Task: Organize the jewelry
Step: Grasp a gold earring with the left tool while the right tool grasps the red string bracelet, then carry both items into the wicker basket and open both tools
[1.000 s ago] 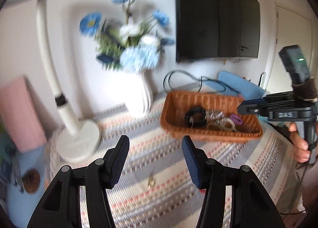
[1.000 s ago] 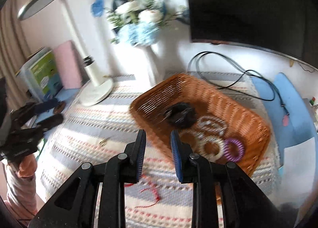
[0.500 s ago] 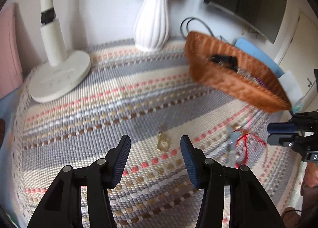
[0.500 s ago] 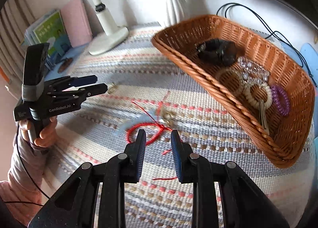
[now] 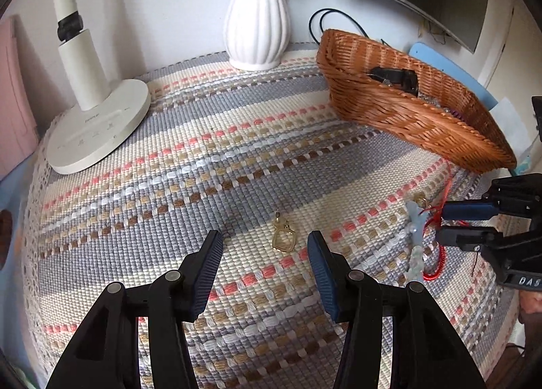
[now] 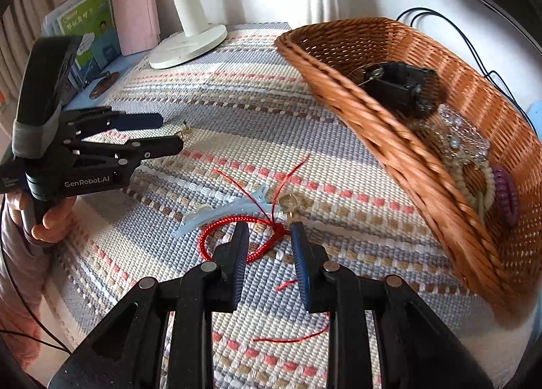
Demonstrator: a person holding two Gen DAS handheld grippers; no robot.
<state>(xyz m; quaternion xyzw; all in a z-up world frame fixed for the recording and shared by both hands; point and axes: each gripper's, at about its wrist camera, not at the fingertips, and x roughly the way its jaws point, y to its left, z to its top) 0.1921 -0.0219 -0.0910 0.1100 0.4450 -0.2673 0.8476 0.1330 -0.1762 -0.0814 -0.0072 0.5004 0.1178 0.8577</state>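
Reaching for loose jewelry: both claws hung low over the desk, each aimed at its own piece.
Red cord bracelet (image 6: 237, 229): lay looped on the woven cloth (image 6: 237, 111) beside a pale blue hair clip (image 6: 230, 211), just short of the wicker basket (image 6: 389, 151); its knot sat between the right tips.
Right claw (image 6: 267, 240): parted narrowly, astride the cord, pads not yet pressing it; nothing was held.
Gold pendant (image 5: 283, 236): lay alone on the cloth, well apart from the bracelet.
Left claw (image 5: 264, 250): stood released and wider, the pendant just ahead of its gap; nothing was held.
Basket contents: a black clip (image 6: 396, 87), beaded bracelets and a purple coil tie (image 6: 504, 196) already lay inside.
Technique, judged: the right tips would do best pinching the thick braided loop, not the thin tails, and clear of the hair clip; the flat pendant would call for tips pressed onto the cloth before closing.
Risk, judged: cord tails could snag the clip.
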